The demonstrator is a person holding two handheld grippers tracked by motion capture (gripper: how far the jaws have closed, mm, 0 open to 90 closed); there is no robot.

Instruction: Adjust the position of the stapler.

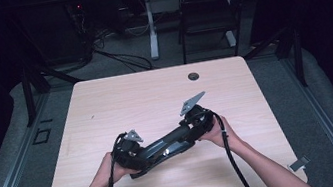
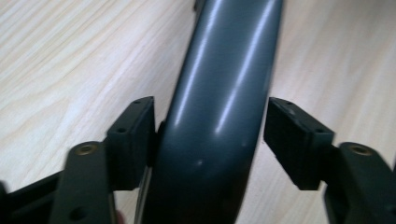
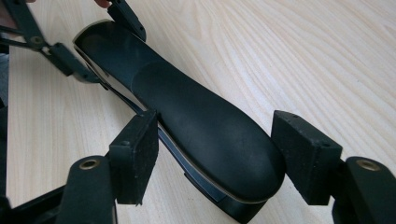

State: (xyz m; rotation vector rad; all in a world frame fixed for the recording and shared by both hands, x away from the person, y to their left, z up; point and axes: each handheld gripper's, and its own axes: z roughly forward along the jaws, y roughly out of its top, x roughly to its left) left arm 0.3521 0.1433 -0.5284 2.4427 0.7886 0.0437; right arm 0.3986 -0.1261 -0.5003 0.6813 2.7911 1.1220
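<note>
Right now a dark stapler (image 1: 165,147) lies on the bench (image 1: 154,95) between both grippers. Left gripper (image 2: 210,140) and right gripper (image 3: 215,154) straddle its ends, jaws open, gripping nothing; closing unevenly could skid it sideways.

Light wooden table (image 1: 154,95); black stapler (image 1: 165,147) on it

Glossy dark grey stapler (image 1: 163,149), black tongs (image 2: 212,140), pale wood-grain table (image 1: 145,97)
</note>
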